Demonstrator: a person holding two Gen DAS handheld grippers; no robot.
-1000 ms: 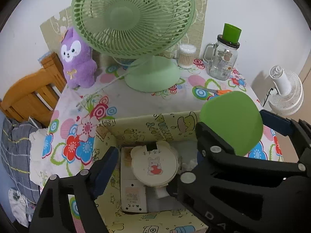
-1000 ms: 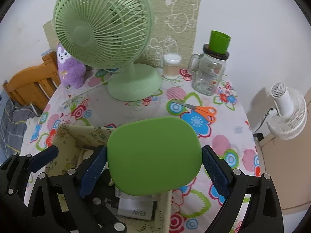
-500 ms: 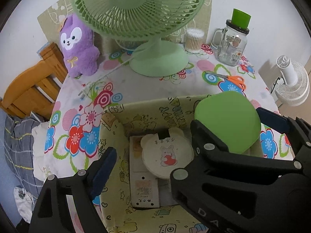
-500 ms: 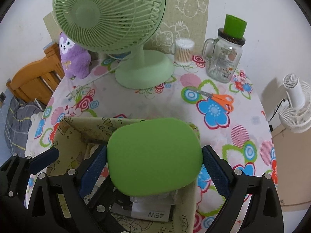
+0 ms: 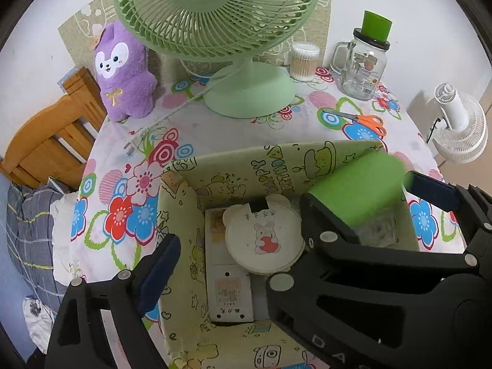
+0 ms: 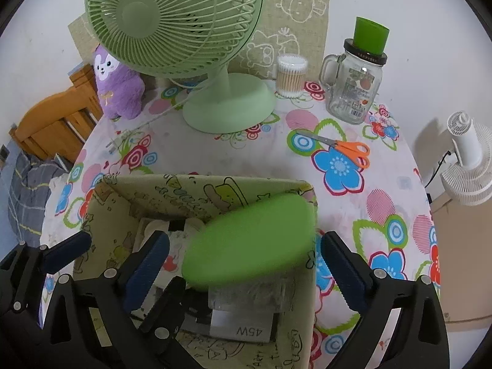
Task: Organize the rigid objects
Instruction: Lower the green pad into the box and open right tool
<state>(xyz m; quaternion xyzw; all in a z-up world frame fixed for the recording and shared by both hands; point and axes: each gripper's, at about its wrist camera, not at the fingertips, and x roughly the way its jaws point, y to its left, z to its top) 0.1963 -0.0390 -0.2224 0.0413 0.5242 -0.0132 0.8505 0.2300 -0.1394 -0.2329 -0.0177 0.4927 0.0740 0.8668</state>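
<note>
Left gripper [image 5: 243, 246]: angled steeply down over the yellow cartoon-print box [image 5: 276, 166], jaws opening, wide apart, nothing pressed between the pads. Right gripper [image 6: 246, 261]: beside it over the same box, angled steeply down, jaws opening wide, pads gripping nothing.

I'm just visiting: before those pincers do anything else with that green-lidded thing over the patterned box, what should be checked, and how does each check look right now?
1. Right gripper jaws opening, clear of the green-lidded container: ok.
2. Container over the storage box, not the tablecloth: ok.
3. Container settled: not ok, blurred and tilted.
4. Left gripper jaws opening, nothing held: ok.
5. Room beside the round bear-eared lid: cannot tell.
6. Scissors outside the box: not ok.
</note>
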